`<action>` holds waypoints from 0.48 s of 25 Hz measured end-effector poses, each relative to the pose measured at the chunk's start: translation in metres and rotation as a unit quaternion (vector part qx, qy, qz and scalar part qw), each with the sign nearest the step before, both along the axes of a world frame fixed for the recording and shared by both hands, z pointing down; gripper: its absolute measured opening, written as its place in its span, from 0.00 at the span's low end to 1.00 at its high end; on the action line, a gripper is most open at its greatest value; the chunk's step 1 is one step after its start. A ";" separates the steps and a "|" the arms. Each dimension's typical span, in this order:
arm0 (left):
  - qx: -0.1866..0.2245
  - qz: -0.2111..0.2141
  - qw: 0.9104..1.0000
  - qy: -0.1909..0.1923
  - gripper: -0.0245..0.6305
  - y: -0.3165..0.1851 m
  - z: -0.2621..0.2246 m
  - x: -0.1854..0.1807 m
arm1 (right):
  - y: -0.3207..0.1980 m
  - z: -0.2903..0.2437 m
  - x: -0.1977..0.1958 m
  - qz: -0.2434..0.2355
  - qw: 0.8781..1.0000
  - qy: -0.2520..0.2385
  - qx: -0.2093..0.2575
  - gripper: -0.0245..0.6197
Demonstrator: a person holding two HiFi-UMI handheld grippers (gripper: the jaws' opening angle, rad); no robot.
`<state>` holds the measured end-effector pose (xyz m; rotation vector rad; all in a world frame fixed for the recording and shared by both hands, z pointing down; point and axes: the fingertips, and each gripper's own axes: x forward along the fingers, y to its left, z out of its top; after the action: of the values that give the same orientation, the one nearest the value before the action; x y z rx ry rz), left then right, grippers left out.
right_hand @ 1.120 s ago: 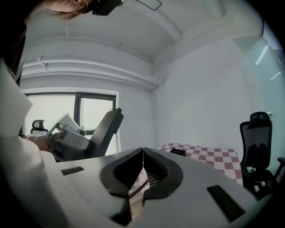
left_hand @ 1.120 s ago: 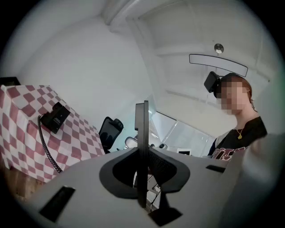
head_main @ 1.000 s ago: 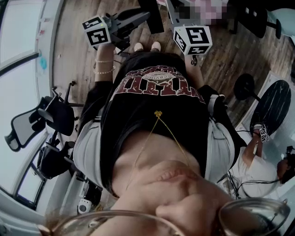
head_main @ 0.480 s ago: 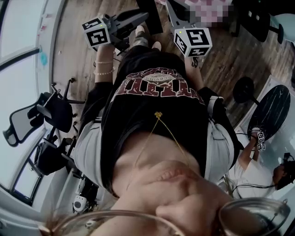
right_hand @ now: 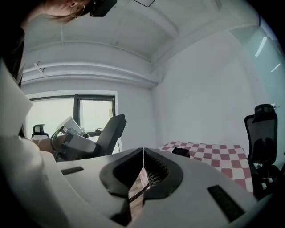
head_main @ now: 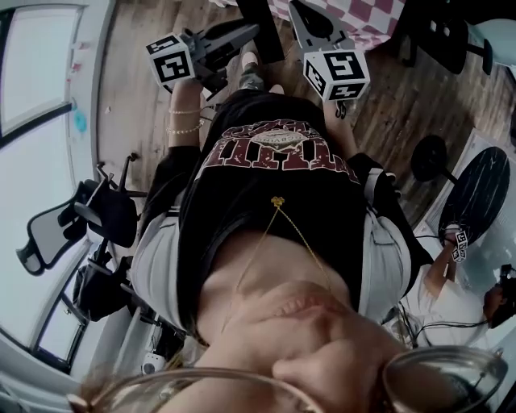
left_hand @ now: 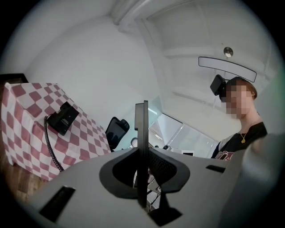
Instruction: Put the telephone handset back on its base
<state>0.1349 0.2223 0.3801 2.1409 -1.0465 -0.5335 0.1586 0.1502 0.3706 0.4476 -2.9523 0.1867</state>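
Observation:
A black telephone [left_hand: 63, 117] lies on a table under a red-and-white checked cloth [left_hand: 26, 129], and its coiled cord [left_hand: 51, 144] hangs down the cloth's side. The right gripper view shows it as a small dark block [right_hand: 180, 152] on the same cloth [right_hand: 213, 156]; I cannot tell handset from base. Both grippers are held out in front of the person's body, well short of the table [head_main: 359, 12]. My left gripper [head_main: 254, 28] [left_hand: 141, 106] has its jaws together with nothing between them. My right gripper [head_main: 300, 8] [right_hand: 143, 150] is likewise shut and empty.
Black office chairs [head_main: 93, 214] stand by the windows at left, and another chair [right_hand: 265, 129] stands beside the table. A second person [head_main: 451, 278] sits at the right near a round dark table [head_main: 476, 185] and a black stool [head_main: 430, 153]. The floor [head_main: 137, 97] is wood.
The checked table has come into view at the top of the head view. Both grippers have shifted slightly forward toward it, and the person's foot has stepped ahead.

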 end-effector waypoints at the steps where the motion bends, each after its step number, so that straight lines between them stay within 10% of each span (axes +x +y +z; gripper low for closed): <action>1: -0.001 0.002 1.000 0.002 0.15 -0.004 0.000 -0.004 | -0.003 0.000 -0.005 0.000 1.000 0.001 0.000 0.07; 12: -0.012 0.024 1.000 0.011 0.15 -0.047 0.005 -0.044 | -0.043 0.005 -0.047 0.007 1.000 0.016 -0.002 0.07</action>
<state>0.0904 0.1750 0.3852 2.1295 -0.9815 -0.5169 0.1113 0.1076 0.3752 0.4650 -2.9171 0.1845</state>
